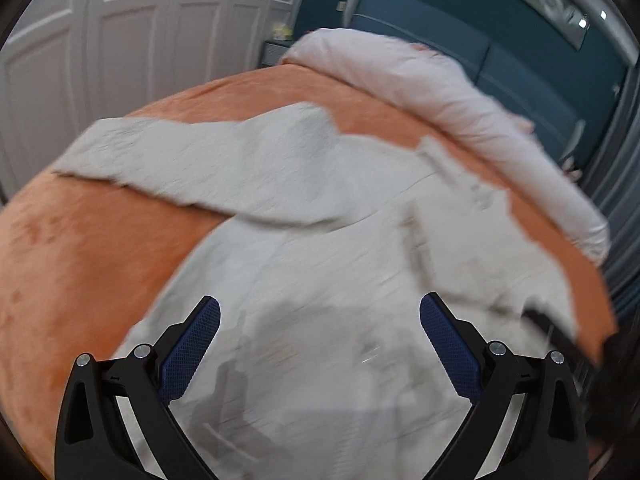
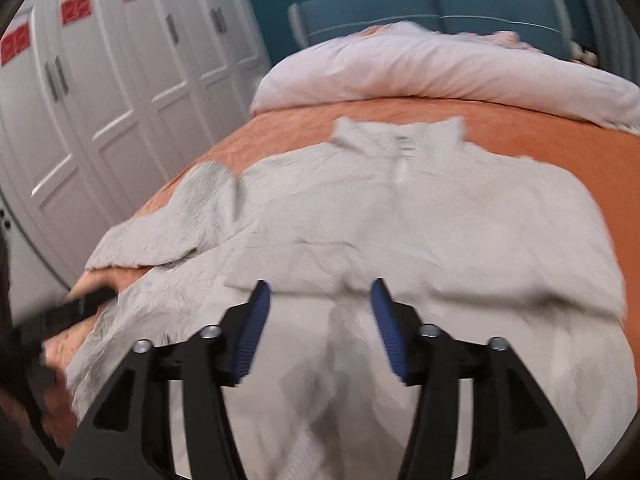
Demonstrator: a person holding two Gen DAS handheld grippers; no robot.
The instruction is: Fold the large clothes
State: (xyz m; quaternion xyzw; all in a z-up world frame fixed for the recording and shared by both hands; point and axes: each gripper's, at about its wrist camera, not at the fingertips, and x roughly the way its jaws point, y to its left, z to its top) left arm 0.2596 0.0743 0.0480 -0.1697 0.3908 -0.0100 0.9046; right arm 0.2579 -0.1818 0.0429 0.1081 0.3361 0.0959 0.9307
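Observation:
A large light-grey collared shirt (image 1: 320,248) lies spread on an orange bedspread (image 1: 88,248). In the left wrist view one sleeve (image 1: 192,156) stretches out to the left. My left gripper (image 1: 320,308) hangs open and empty above the shirt's lower body. In the right wrist view the shirt (image 2: 400,232) shows its collar (image 2: 400,132) at the far end and a crumpled sleeve (image 2: 192,216) on the left. My right gripper (image 2: 320,292) is open and empty above the shirt's lower part. Both views are motion-blurred.
A folded pale pink duvet (image 2: 440,68) lies across the head of the bed before a blue headboard (image 2: 432,0). White wardrobe doors (image 2: 120,92) stand to the left. A dark object (image 2: 76,308) sits at the bed's left edge.

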